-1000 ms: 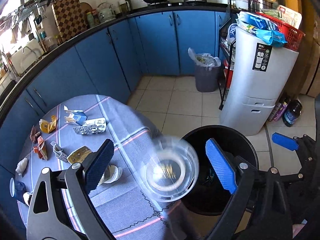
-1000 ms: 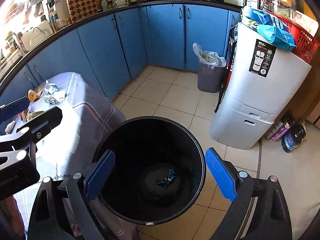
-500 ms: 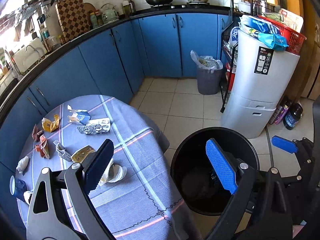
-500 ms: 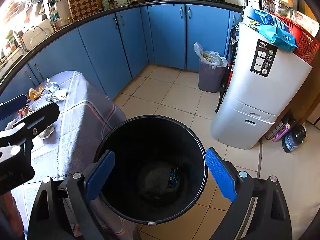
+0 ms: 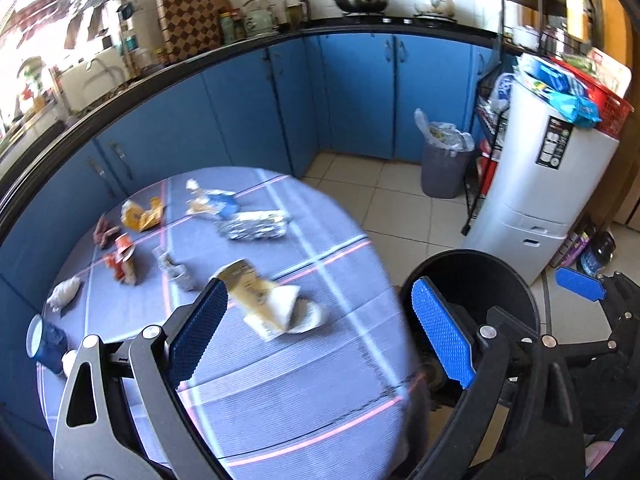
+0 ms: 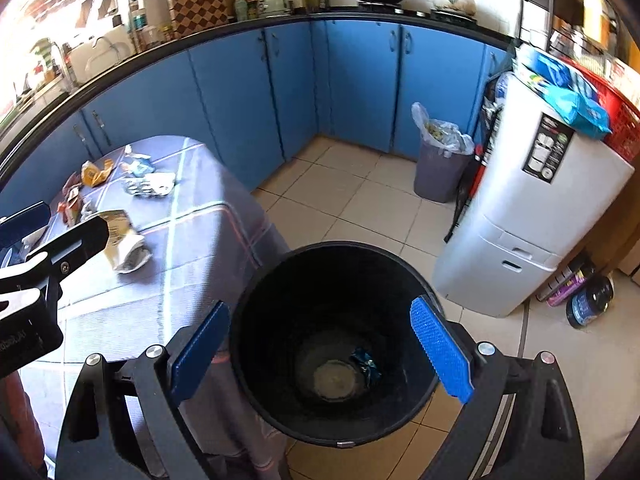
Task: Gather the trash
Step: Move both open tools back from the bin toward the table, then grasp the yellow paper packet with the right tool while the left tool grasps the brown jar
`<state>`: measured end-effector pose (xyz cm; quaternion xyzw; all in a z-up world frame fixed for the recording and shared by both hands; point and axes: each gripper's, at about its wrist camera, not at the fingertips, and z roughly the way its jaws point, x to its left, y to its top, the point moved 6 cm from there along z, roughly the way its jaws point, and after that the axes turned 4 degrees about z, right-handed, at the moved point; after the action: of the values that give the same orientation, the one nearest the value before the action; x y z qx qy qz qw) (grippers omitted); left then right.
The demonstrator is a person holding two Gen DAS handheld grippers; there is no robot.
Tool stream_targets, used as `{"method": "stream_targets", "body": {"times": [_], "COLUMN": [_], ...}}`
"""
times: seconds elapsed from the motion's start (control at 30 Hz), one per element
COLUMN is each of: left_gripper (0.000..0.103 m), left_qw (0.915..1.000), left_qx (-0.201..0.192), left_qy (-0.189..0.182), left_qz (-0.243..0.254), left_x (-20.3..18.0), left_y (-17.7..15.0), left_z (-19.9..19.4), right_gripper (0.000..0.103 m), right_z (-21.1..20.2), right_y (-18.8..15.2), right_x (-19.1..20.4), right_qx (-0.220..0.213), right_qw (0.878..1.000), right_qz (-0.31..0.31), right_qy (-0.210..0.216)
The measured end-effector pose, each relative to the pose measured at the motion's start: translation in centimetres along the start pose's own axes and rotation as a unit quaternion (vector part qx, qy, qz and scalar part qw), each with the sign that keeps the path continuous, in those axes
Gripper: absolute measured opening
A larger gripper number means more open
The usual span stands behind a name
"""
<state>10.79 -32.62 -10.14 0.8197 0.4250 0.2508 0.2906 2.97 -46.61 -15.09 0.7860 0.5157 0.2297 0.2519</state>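
Comparing with a second ago: the clear round lid seen in mid-air between the left gripper [image 5: 320, 332] jaws is gone from there, and a pale round disc now lies on the floor of the black bin [image 6: 336, 344] beside a blue wrapper [image 6: 365, 362]. Both views have swung toward the table [image 5: 304, 408], so more cloth fills the left view. Left gripper: jaws wide apart, empty, above the table edge. Right gripper [image 6: 320, 350]: jaws wide apart, empty, straddling the bin mouth. Remaining trash on the cloth: yellow packet on crumpled paper [image 5: 272, 300] nearest the left jaws, foil blister pack [image 5: 254, 229], blue-and-white carton [image 5: 212, 204], orange wrapper [image 5: 142, 214], blue cup [image 5: 44, 340] at the near rim. The bin stands on the tiled floor just beside the table; a grey lined bin [image 5: 444, 160] and white appliance [image 5: 532, 200] stand well apart behind.
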Motion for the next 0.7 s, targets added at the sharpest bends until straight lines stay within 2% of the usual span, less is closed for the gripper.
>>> {"method": "stream_targets", "body": {"times": [0.33,0.47,0.6,0.7], "left_gripper": [0.092,0.092,0.092,0.093], "left_qw": [0.9967,0.9927,0.9798,0.971], "left_qx": [0.025,0.035,0.034,0.044], "left_qy": [0.036,0.065,0.143,0.162], "left_qz": [-0.069,-0.095,-0.135,-0.171], "left_x": [8.4,11.9,16.4,19.2], "left_y": [-3.4,-5.4,-7.9,-9.8], "left_z": [0.0,-0.3,-1.6,-1.8], "right_gripper": [0.09,0.09,0.09,0.09], "right_z": [1.0,1.9,2.8,3.5], "right_y": [0.8,1.0,0.9,0.8], "right_x": [6.8,10.2,13.8,16.6], "right_qx": [-0.003,0.002,0.006,0.007], "right_qw": [0.998,0.996,0.992,0.988], "right_qz": [-0.055,-0.079,-0.11,-0.138], "right_qy": [0.026,0.043,0.062,0.071]}}
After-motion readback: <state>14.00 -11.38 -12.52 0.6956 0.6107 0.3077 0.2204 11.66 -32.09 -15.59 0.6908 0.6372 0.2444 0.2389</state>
